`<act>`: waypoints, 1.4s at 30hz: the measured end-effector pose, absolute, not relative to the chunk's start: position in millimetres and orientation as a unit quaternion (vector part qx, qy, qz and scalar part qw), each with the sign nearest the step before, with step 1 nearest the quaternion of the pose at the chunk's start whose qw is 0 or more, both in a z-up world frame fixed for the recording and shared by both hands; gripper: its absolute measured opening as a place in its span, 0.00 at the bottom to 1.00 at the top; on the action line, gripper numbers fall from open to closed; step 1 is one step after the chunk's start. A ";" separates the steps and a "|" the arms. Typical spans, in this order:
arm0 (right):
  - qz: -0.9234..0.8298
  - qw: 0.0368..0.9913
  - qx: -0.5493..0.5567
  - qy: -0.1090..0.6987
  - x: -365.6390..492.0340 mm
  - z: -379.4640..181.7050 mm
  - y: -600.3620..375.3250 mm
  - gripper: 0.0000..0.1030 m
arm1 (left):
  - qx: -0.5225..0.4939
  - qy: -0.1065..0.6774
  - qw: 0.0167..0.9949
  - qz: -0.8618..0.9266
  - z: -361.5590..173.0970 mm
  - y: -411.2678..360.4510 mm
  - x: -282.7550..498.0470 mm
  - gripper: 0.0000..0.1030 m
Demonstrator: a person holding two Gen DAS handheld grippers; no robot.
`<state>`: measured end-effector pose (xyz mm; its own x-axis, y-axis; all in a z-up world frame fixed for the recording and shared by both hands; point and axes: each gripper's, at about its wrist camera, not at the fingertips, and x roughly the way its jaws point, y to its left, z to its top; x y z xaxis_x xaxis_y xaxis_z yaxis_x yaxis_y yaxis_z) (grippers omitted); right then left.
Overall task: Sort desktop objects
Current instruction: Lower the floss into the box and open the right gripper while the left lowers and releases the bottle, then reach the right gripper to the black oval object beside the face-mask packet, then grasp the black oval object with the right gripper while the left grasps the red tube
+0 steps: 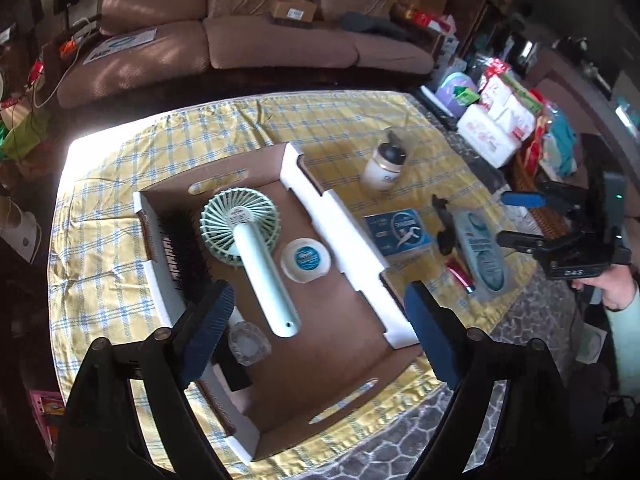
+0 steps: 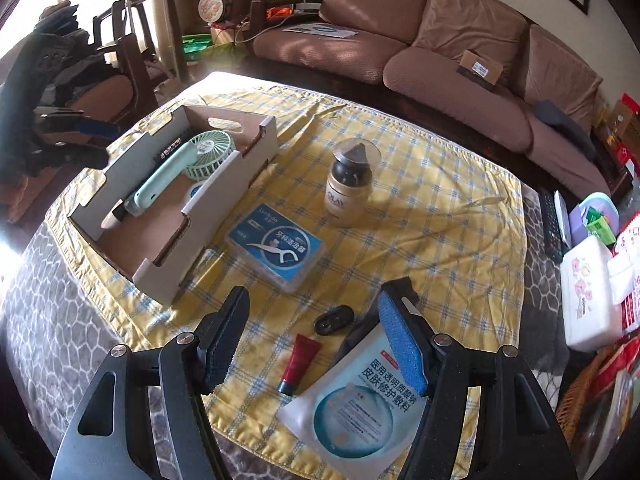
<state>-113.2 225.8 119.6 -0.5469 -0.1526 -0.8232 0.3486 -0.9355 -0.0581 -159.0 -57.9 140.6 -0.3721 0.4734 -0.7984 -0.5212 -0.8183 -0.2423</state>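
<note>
A cardboard box (image 1: 344,220) (image 2: 168,280) on the yellow checked cloth holds a green hand fan (image 1: 248,236) (image 2: 180,164), a white round tin (image 1: 305,259), a black hairbrush (image 1: 182,256) and a clear glass piece (image 1: 248,343). My left gripper (image 1: 320,320) is open and empty above the box. My right gripper (image 2: 312,344) is open and empty above a red tube (image 2: 300,362), a black clip (image 2: 334,319) and a face mask pouch (image 2: 360,404). A blue floss box (image 2: 276,246) (image 1: 398,232) and a cream bottle (image 2: 350,188) (image 1: 384,164) stand on the cloth.
A brown sofa (image 1: 240,28) runs along the far side. White tissue packs and bags (image 2: 592,300) crowd the table's right end beyond the cloth. A wooden chair (image 2: 120,60) stands at the left. Grey patterned tabletop (image 2: 60,320) shows around the cloth.
</note>
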 end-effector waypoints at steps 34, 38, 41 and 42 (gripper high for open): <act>-0.822 0.194 0.501 0.188 -160.3 21.2 236.4 0.36 | -0.477 -0.019 0.384 0.790 40.5 134.6 -95.3 0.95; -0.843 0.190 0.483 0.140 -155.7 42.8 249.5 0.35 | -0.476 -0.015 0.382 0.792 41.0 141.9 -100.2 0.94; -0.863 0.188 0.461 0.086 -143.4 67.8 266.9 0.35 | -0.483 -0.009 0.378 0.790 37.8 152.0 -105.7 0.86; -0.867 0.188 0.455 0.074 -137.9 74.0 272.4 0.35 | -0.488 -0.008 0.376 0.788 34.9 155.6 -107.9 0.80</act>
